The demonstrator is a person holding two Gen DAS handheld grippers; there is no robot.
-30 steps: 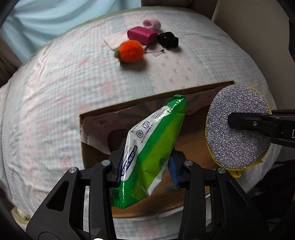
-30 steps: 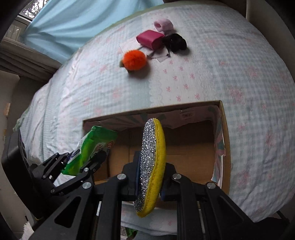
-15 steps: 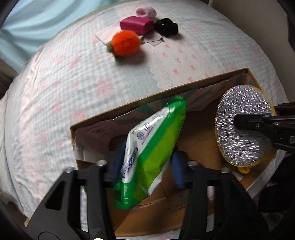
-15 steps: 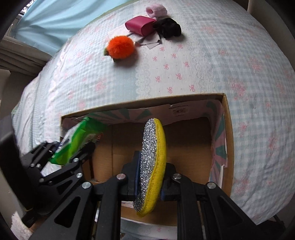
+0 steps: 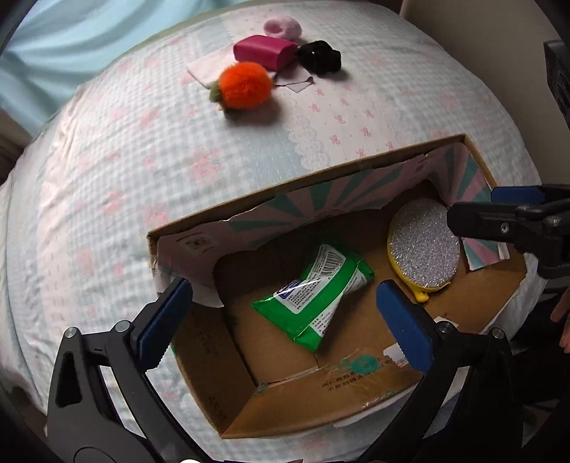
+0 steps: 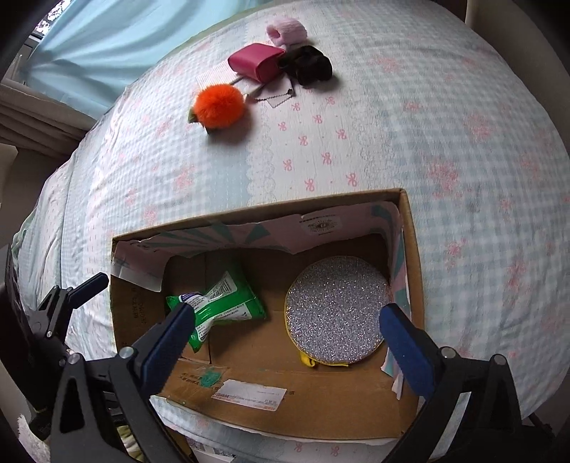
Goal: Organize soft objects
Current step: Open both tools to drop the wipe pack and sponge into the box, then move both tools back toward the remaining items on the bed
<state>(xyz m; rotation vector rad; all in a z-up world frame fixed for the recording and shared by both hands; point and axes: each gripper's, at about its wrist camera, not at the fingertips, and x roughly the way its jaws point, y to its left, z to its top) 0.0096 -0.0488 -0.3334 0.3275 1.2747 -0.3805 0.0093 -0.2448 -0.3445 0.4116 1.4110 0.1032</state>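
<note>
An open cardboard box (image 5: 320,409) (image 6: 413,249) sits on the bed near me. A green wipes pack (image 5: 313,302) (image 6: 217,302) lies on its floor at the left. A round glittery silver sponge with a yellow back (image 5: 422,256) (image 6: 336,313) lies at the right. My left gripper (image 5: 285,320) is open and empty above the box's left part. My right gripper (image 6: 285,338) is open and empty above the sponge; it also shows in the left wrist view (image 5: 506,220). An orange pompom (image 5: 244,85) (image 6: 219,107), magenta pouch (image 5: 265,51) (image 6: 254,62), black scrunchie (image 5: 319,58) (image 6: 306,64) and pink scrunchie (image 5: 283,28) (image 6: 286,30) lie far on the bed.
A small white cloth (image 5: 206,67) (image 6: 213,76) lies under the far items. The bed has a pale checked cover (image 5: 107,171) with pink bows. A light blue curtain (image 6: 107,42) hangs at the far left. A beige wall (image 5: 516,53) stands at the right.
Both grippers have opened. The green pack has dropped from my left gripper and the sponge from my right gripper; both now lie on the box floor.
</note>
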